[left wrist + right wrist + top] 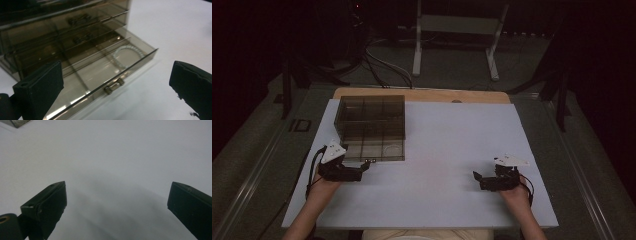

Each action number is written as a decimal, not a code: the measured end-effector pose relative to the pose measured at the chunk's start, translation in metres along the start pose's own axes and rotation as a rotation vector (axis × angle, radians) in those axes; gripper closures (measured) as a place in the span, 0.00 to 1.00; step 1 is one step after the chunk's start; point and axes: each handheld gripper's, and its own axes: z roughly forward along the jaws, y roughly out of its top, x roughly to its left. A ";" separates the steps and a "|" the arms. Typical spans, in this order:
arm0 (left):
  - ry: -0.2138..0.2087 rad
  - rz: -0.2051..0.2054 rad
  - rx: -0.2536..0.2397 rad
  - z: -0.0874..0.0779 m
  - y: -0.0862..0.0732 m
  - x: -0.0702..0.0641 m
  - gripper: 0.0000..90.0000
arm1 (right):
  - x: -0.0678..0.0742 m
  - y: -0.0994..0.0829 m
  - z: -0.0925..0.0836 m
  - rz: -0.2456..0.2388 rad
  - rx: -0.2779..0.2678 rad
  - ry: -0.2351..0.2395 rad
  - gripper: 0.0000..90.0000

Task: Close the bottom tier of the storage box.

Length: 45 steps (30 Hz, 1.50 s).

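A: Left gripper [117,82] first. How are the jaws recorded?

B: The jaws are seen wide apart, with nothing clamped between them. Just beyond the gap, the metal pull [114,85] of the bottom drawer [100,75] is found; no contact with either jaw is seen. The drawer is drawn out of the smoky clear drawer box [372,120], and a ring of pale beads [127,56] is lying in its far compartment, past the pull and toward the right-hand jaw.

A: And the closed drawers?

B: Two more pulls are made out above and behind the open drawer, on fronts that are shut flush.

A: Right gripper [116,205]?

B: Its jaws are likewise spread, and nothing is held. Bare white sheet [120,157] is noted between and ahead of them, with a soft shadow under the jaws. A corner of the box is caught far off, beyond the left-hand jaw.

A: Surface, outward from there?

B: In the high view, both grippers are held low over the white sheet near its front edge, the left gripper [343,169] just in front of the box, the right gripper [498,178] well apart from it. A strip of wooden tabletop [422,94] is exposed behind the sheet.

A: The room?

B: It is dim. Grey floor is seen around the table, with cables [384,67] trailing behind it and a white metal frame [457,35] standing farther back.
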 end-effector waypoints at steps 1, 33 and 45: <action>0.011 -0.001 0.006 0.001 -0.001 0.001 0.01 | 0.000 0.000 0.000 0.000 -0.001 0.001 0.03; 0.126 -0.098 0.211 0.022 -0.022 -0.007 0.01 | -0.001 -0.001 0.000 0.001 0.004 0.005 0.03; 0.109 -0.084 0.269 0.026 -0.027 -0.009 0.20 | 0.000 -0.001 0.000 -0.002 0.007 0.011 0.03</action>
